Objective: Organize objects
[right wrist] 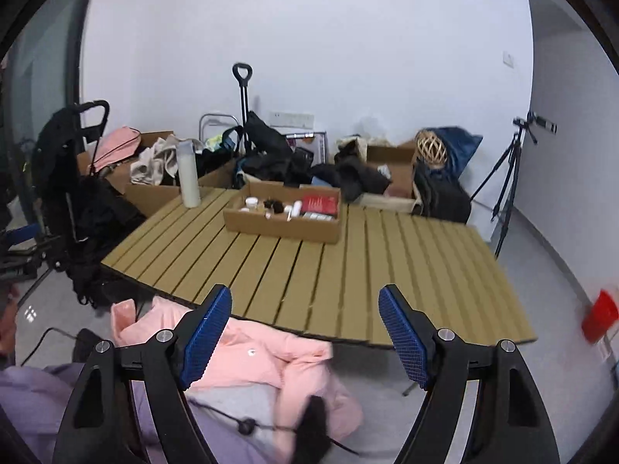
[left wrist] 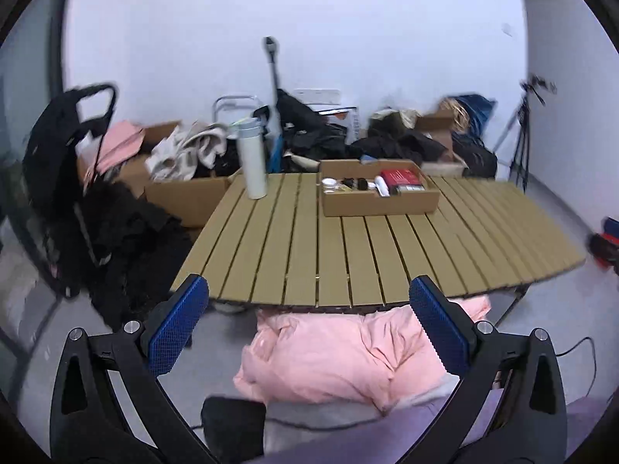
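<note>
On the desk (left wrist: 348, 255) a box (left wrist: 379, 201) with small things in it sits toward one o'clock, a bottle (left wrist: 252, 158) stands at eleven o'clock well apart from it, and a jacket (left wrist: 348, 352) lies on the floor at six o'clock.

White walls (right wrist: 348, 38), grey floor (right wrist: 549, 255), slatted table (right wrist: 348, 270), tripod (right wrist: 506, 178) in corner.

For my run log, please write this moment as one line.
left tool: open, empty | right tool: open, empty | bottle: upright on table | cardboard box: on table, small items inside
</note>
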A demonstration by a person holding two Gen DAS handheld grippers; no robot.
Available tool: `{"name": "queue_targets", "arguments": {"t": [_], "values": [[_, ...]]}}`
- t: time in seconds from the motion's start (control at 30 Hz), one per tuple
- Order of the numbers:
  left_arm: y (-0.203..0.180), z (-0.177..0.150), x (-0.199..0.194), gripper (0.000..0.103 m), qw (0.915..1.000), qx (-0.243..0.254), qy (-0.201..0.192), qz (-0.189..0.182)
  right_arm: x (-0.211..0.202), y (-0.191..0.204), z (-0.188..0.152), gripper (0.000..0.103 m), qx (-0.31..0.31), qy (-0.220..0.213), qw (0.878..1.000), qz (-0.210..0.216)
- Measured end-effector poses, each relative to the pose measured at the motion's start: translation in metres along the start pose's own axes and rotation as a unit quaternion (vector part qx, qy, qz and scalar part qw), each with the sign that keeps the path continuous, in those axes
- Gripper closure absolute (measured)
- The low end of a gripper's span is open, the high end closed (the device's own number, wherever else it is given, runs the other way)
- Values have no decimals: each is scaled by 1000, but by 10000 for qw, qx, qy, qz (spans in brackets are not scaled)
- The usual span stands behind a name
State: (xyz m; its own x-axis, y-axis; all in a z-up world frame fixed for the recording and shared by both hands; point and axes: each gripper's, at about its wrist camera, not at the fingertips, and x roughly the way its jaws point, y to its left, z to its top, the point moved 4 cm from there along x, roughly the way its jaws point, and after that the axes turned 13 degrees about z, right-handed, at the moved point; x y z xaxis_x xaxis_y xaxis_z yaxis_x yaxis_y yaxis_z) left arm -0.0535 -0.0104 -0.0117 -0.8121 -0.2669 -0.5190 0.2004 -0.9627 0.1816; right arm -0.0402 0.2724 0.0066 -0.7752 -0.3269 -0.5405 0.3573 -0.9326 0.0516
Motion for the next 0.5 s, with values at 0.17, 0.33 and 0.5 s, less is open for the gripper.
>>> {"name": "queue_targets", "arguments": {"t": [0.17,0.33,0.5], "values": [[-25,-11,9,0,9996,121,107,-236,64,33,-31,21,-35,544,9983,182],[-29,-23,9,0,9995,188,233,-104,64,36,-39,21,-42,566,9982,212],[-32,-26,10,0,9991,166,339,-190,55,24,-38,21,210,469,9985,209]]}}
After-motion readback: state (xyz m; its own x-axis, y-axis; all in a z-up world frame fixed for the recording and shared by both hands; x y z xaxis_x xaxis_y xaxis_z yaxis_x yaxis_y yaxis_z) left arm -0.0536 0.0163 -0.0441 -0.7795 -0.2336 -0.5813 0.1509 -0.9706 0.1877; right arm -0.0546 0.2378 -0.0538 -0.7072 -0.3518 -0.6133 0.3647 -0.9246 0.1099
